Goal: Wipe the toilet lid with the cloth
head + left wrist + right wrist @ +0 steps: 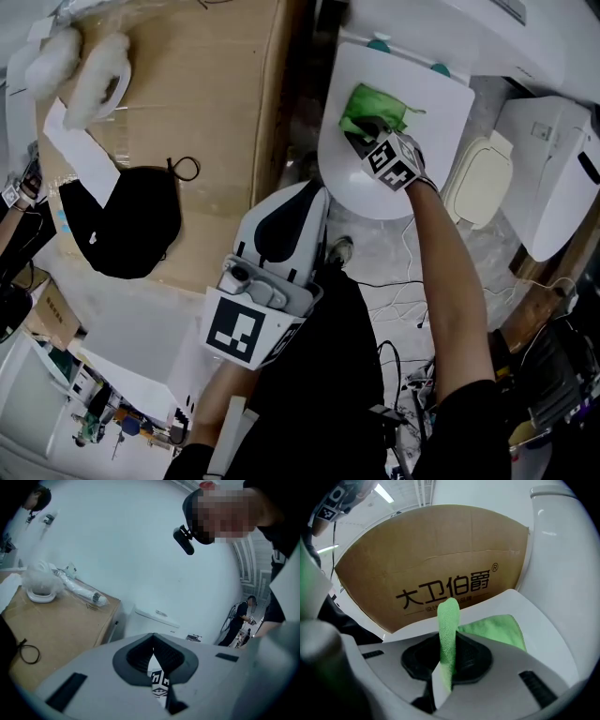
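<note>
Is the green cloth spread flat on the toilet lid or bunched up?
Bunched. The right tongs pinch a fold of the cloth upright between the jaws; the rest lies rumpled on the toilet lid.

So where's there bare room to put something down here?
The cardboard box top is bare right of the black fabric and white bundles. The toilet lid is free right of the green cloth. Cables crowd the floor below.

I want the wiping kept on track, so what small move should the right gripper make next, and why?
Probably draw the right gripper back across the toilet lid, toward the person. Its jaws are shut on the green cloth, which lies on the lid's far part, and most of the white surface nearer the person is uncovered.
</note>
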Tool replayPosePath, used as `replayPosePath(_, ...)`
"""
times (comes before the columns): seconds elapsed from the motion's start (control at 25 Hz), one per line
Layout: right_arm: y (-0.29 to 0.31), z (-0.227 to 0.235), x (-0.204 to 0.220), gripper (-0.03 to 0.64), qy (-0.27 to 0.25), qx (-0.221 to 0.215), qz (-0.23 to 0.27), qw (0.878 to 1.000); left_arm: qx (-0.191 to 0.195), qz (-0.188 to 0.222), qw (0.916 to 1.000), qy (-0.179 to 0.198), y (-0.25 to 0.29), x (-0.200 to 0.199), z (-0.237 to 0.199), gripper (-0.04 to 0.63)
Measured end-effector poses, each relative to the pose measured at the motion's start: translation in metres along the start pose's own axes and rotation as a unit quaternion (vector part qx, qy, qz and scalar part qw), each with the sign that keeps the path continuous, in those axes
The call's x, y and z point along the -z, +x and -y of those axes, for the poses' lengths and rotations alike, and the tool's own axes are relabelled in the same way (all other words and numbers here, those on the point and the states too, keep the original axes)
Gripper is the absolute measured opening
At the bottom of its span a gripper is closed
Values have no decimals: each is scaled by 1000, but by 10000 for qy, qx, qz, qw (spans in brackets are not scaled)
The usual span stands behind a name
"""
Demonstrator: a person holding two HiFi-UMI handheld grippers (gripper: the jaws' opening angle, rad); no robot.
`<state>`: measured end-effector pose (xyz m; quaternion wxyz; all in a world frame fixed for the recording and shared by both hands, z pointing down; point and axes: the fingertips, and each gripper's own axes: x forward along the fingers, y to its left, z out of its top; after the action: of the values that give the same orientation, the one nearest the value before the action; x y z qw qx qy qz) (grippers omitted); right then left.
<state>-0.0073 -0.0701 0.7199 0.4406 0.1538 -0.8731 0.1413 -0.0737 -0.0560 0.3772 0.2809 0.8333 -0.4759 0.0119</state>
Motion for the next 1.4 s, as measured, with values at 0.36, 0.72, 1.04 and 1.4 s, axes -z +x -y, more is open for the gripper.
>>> replayPosePath(0.36, -10, -57, 28, 54, 200, 41, 69, 9998, -21, -11, 10000, 36, -37, 27, 25, 8)
replayPosePath(0.72, -20, -126, 64, 54, 297, -160, 54, 9994, -37, 70, 10000, 49, -63, 50, 53, 8)
replayPosePath(1.04, -29, -172, 92, 54, 416, -249, 20, 9988, -38, 203, 9998, 9, -86, 65, 80, 8)
replayPosePath(1.4, -36, -205, 111, 54, 481, -522, -155, 9974, -2, 211, 9997, 108, -104, 74, 106, 8)
